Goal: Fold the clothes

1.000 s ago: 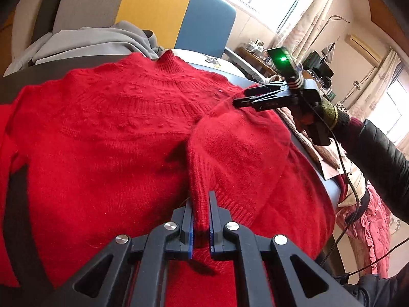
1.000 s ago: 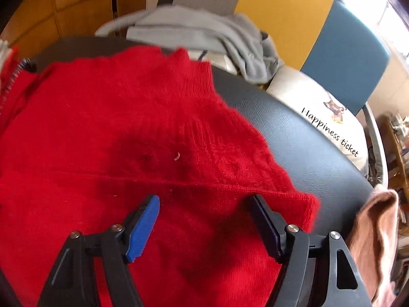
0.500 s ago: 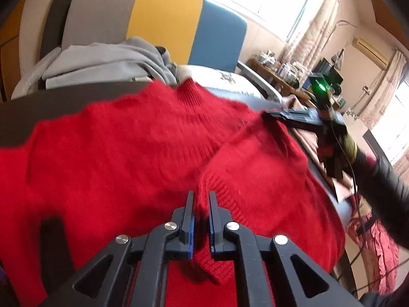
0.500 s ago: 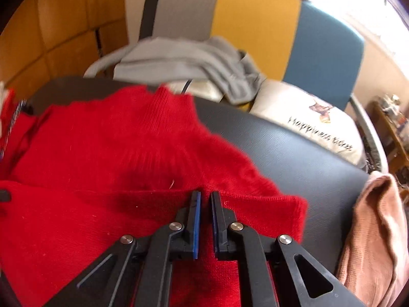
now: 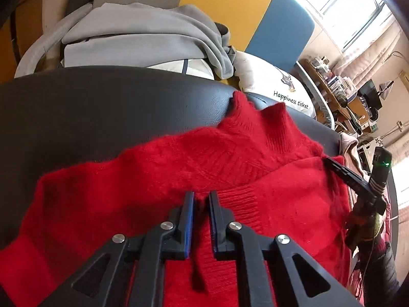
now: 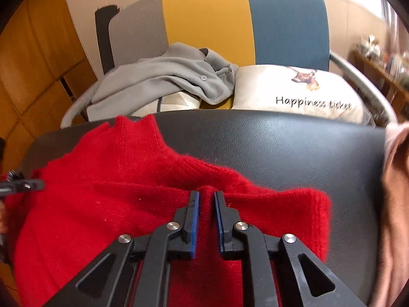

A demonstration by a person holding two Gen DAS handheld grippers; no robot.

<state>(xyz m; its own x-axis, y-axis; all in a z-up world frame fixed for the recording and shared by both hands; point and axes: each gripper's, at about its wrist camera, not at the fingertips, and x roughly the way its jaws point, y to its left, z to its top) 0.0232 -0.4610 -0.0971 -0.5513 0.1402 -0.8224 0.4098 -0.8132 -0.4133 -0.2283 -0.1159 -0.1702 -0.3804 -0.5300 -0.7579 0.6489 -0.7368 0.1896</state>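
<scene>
Gripping: both tools pinch folds of one red sweater point(image 5: 230, 168) lying on a black padded surface point(image 5: 102, 107).
Left gripper point(image 5: 201, 197): fingers nearly together, a ridge of red knit caught between the blue pads; it points forward and slightly down over the garment, toward the collar.
Right gripper point(image 6: 206, 197): fingers drawn narrow, a fold of the sweater held between them near the folded sleeve edge; it lies low, aimed at the chair.
Right gripper from the left camera point(image 5: 342, 174): reaches in from the right side, tip buried in the sweater's right edge; a gloved hand point(image 5: 365, 220) holds it, with a green light lit on its body.
Left gripper from the right camera point(image 6: 23, 186): only its tip shows at the left edge, touching the knit.
Sweater: spread flat, collar point(image 6: 135, 130) toward the chair, ribbed cuff point(image 6: 317, 212) turned over the body at the right.
Behind: a chair point(image 6: 230, 25) with grey, yellow and blue panels, carrying a grey garment point(image 6: 163, 76) and a white cushion point(image 6: 301, 94) printed "Happiness ticket".
Right edge: a tan cloth point(image 6: 393, 192) beside the black surface.
</scene>
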